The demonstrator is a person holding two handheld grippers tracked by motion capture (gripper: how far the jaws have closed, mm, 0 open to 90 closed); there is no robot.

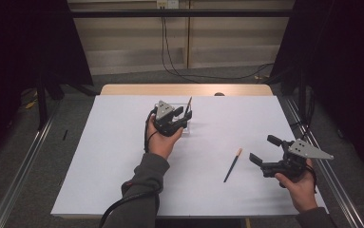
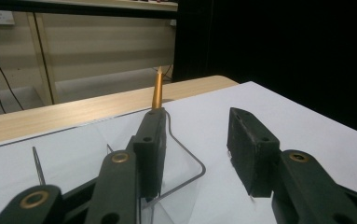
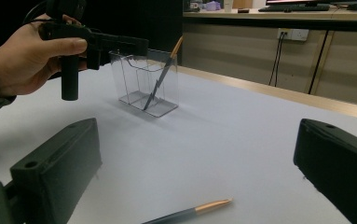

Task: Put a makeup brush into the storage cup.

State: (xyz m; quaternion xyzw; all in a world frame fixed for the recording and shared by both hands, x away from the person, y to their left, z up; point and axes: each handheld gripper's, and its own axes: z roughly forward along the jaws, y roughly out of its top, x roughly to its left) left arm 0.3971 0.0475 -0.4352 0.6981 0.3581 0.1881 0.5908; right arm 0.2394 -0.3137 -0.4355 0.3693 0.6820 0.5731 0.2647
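One pen (image 3: 163, 77) stands in the clear holder (image 3: 134, 81), my left gripper (image 1: 185, 115) spread beside it — second pen (image 1: 233, 165) lies untouched near my right gripper (image 1: 264, 148), jaws spread

clear holder (image 3: 144, 81): transparent hard plastic, smooth and glossy, edges catching light. pen in it (image 3: 163, 74): dark matt barrel, copper-coloured metallic-looking end with a satin sheen. pen on the table (image 3: 190, 213): same finish, probably plastic under the coating, hard to tell. table cover (image 1: 122, 156): white, matt, smooth like paper or laminate. tabletop edge (image 1: 184, 89): light wood grain. left gripper (image 2: 195, 149) jaws: black matt plastic, faintly rough, brass-looking rivets. sleeve (image 1: 141, 185): grey knit cloth.
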